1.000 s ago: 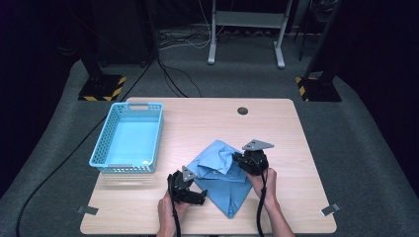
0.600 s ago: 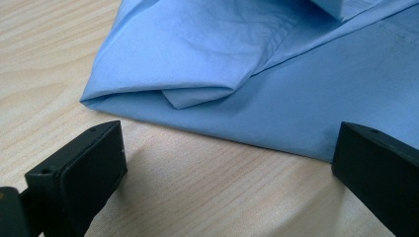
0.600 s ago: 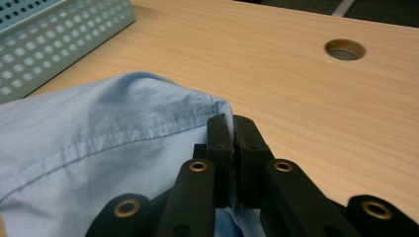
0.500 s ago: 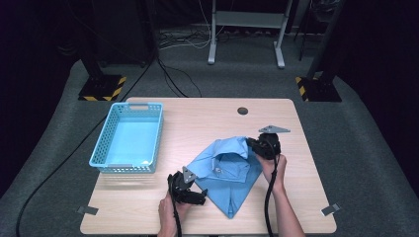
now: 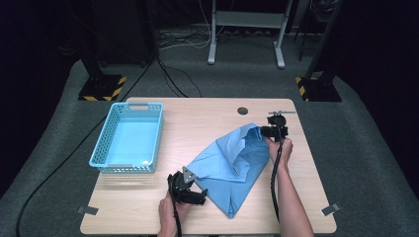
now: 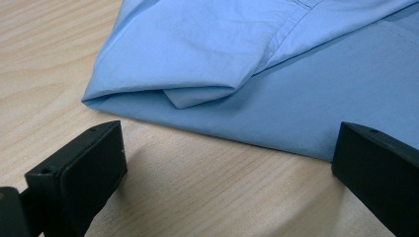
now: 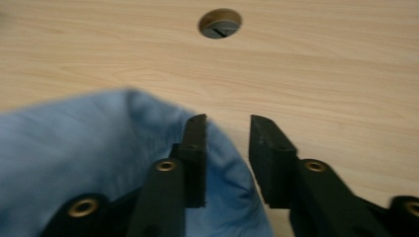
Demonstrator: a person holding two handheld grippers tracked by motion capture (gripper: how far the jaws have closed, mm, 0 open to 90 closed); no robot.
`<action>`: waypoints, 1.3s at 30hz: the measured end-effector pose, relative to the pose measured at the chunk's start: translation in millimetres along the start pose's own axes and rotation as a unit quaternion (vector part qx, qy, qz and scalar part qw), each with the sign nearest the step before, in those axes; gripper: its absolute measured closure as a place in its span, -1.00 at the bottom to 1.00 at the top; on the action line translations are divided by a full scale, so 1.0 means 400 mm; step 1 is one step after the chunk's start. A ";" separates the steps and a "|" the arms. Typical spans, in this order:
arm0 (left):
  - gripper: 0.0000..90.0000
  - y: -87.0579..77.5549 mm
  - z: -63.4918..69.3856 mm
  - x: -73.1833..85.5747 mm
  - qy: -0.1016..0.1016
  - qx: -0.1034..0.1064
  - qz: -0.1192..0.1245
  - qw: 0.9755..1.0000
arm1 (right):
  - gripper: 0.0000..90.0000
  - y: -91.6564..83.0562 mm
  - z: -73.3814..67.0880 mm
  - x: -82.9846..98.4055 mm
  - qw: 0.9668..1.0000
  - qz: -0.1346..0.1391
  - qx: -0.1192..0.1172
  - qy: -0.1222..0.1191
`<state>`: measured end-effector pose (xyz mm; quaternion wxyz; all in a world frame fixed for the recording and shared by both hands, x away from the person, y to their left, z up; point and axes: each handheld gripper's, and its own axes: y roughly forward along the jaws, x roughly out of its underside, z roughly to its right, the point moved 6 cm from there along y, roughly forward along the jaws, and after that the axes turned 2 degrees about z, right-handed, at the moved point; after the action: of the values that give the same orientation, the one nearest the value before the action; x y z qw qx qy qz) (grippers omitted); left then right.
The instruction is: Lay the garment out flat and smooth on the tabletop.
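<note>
A light blue shirt (image 5: pixel 232 165) lies partly spread on the wooden table (image 5: pixel 197 118). Its far right corner is bunched up by my right gripper (image 5: pixel 262 132). In the right gripper view the jaws of that gripper (image 7: pixel 227 123) have just been opening. A gap shows between them, and the shirt's edge (image 7: pixel 89 148) lies under and beside the left jaw without being pinched. My left gripper (image 5: pixel 200 197) rests at the shirt's near left edge. In the left gripper view it (image 6: pixel 227 143) stands wide open on the table, with a folded hem of the shirt (image 6: pixel 247 49) just ahead of the jaws.
A blue plastic basket (image 5: pixel 136 105) stands on the left side of the table. A round cable hole (image 5: pixel 242 110) lies just beyond the shirt's far corner and is seen again as the hole (image 7: pixel 220 23) ahead of the right jaws. Bare wood lies between basket and shirt.
My right gripper has moved right and away from the person, pulling the shirt's corner with it and spreading the cloth. My left gripper has stayed in place.
</note>
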<state>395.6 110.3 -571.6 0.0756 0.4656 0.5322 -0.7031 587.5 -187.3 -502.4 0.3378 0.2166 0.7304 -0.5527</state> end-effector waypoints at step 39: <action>-1.00 0.000 0.000 0.000 -0.001 0.000 0.000 1.000 | -0.77 -0.191 -0.270 0.371 0.987 0.002 -0.073 -0.143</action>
<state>395.6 110.2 -571.6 0.0764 0.4653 0.5321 -0.7032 406.7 -115.2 -543.5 0.4550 0.1117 0.7125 -0.5224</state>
